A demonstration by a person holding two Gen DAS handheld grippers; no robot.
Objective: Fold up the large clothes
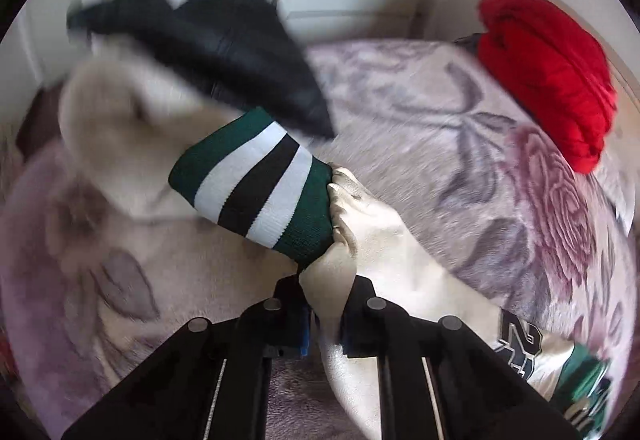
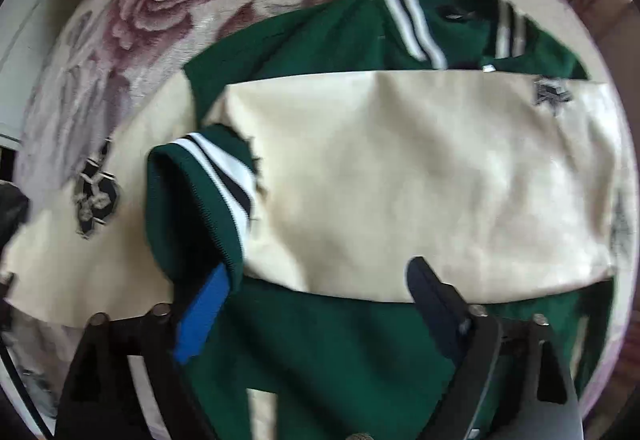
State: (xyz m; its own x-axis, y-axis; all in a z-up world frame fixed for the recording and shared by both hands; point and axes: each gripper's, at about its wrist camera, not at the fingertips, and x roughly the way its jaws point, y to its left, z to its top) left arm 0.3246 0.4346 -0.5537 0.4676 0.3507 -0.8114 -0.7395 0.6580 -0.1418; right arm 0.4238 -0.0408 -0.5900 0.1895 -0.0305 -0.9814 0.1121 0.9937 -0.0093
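Jacket (image 2: 400, 180) green w/ cream sleeves, left tongs (image 1: 324, 316) clamping cream sleeve (image 1: 360, 224), right tongs (image 2: 316, 280) wide apart

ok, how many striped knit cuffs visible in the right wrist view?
1: the sleeve cuff, left of centre on the cream sleeve. The striped collar is separate; the other cuff is out of view.
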